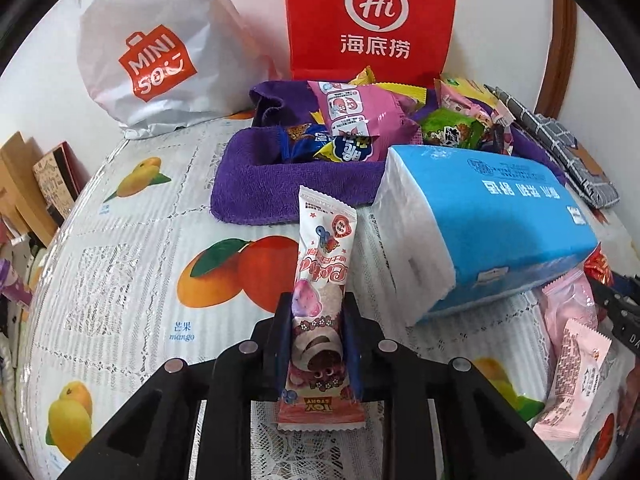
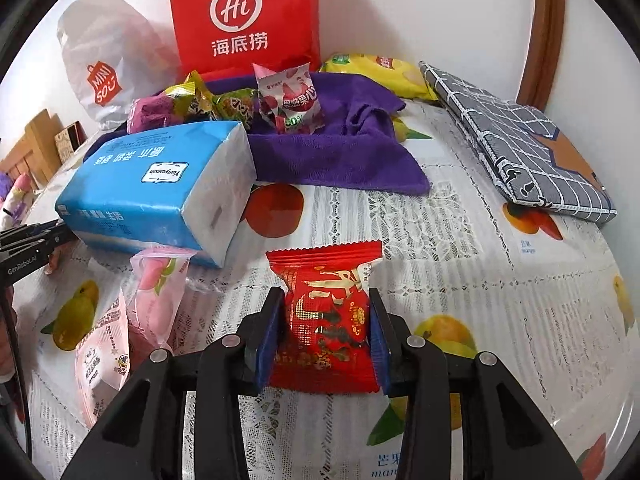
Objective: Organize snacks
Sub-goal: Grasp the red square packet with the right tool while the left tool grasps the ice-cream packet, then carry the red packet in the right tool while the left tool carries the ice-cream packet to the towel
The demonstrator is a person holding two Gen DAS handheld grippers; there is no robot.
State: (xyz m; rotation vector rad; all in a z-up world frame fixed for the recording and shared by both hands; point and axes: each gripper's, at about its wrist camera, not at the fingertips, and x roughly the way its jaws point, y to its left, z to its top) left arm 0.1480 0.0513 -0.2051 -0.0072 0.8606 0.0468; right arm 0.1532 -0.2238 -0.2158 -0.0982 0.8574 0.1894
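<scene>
Left hand-held gripper (image 1: pixel 316 312) clamped on long pink-white snack bar (image 1: pixel 320 292); right hand-held gripper (image 2: pixel 326 312) clamped on red foil snack packet (image 2: pixel 326 316). Both low over table (image 2: pixel 460 240), probably bound for purple towel-lined tray (image 1: pixel 280 184) with gathered snacks.

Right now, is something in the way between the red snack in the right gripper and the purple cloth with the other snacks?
Mostly not. The red snack packet faces bare tablecloth up to the purple cloth. Only the blue tissue pack lies beside this path, on its left, against the cloth's near edge.
</scene>
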